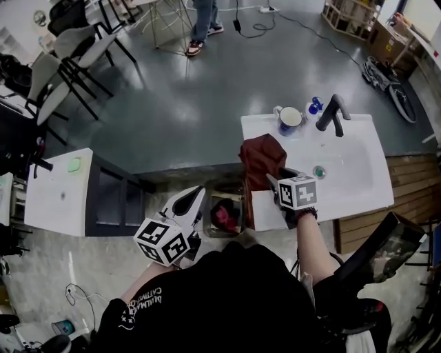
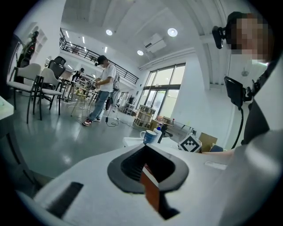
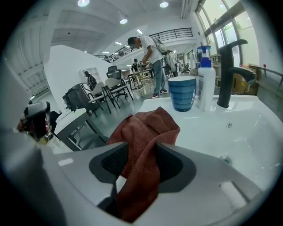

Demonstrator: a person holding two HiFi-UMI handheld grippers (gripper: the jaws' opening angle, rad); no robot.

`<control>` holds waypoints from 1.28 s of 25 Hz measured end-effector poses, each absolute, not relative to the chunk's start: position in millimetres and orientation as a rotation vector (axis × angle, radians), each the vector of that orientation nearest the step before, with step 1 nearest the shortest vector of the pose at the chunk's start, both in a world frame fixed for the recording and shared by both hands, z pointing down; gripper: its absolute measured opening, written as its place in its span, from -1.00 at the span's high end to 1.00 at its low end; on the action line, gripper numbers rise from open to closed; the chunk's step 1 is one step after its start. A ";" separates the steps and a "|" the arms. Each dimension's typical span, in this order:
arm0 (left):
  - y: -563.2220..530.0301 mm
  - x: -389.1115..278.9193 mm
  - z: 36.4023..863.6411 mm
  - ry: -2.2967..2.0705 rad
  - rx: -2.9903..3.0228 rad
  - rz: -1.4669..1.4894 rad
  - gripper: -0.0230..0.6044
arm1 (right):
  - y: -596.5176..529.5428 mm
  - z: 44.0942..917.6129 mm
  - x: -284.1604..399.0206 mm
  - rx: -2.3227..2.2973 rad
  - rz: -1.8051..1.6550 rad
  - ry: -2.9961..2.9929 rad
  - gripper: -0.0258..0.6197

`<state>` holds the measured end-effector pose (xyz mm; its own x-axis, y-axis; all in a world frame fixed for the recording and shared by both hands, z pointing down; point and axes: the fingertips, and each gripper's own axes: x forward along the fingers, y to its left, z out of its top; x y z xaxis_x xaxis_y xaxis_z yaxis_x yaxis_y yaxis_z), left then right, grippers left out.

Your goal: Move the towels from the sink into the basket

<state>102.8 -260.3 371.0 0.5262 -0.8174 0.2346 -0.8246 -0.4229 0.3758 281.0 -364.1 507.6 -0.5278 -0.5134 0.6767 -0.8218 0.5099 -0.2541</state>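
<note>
A rust-red towel is draped over the left rim of the white sink. My right gripper reaches onto it from the near side. In the right gripper view the towel hangs loosely between the parted jaws of that gripper, and the pads do not press on it. Below the sink's left edge stands the basket with a dark red towel inside. My left gripper hovers just left of the basket, jaw tips together, holding nothing.
A blue striped cup, a soap bottle and a black faucet stand at the sink's back. A dark cabinet with a white top is at the left. Chairs and a standing person are farther off.
</note>
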 end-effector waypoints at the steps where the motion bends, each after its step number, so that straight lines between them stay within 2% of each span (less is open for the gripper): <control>1: -261.6 101.4 371.9 -1.347 2.318 0.022 0.92 | -365.1 510.9 280.4 1.083 0.765 -2.217 0.35; 5: -265.7 98.2 374.1 -1.342 2.303 0.028 0.92 | -369.7 518.0 278.4 1.096 0.733 -2.188 0.37; 9: -269.3 102.1 378.1 -1.323 2.322 0.028 0.92 | -373.3 517.6 284.0 1.138 0.725 -2.177 0.69; 12: -272.6 109.4 378.6 -1.300 2.343 0.006 0.92 | -372.1 507.7 288.3 1.156 0.713 -2.198 0.76; 22: -248.8 104.4 360.4 -1.196 2.422 -0.058 0.92 | -333.3 436.5 254.4 1.208 0.597 -2.350 0.77; 32: -184.4 26.8 356.9 -1.230 2.395 -0.095 0.92 | -279.1 380.9 170.9 1.235 0.640 -2.546 0.77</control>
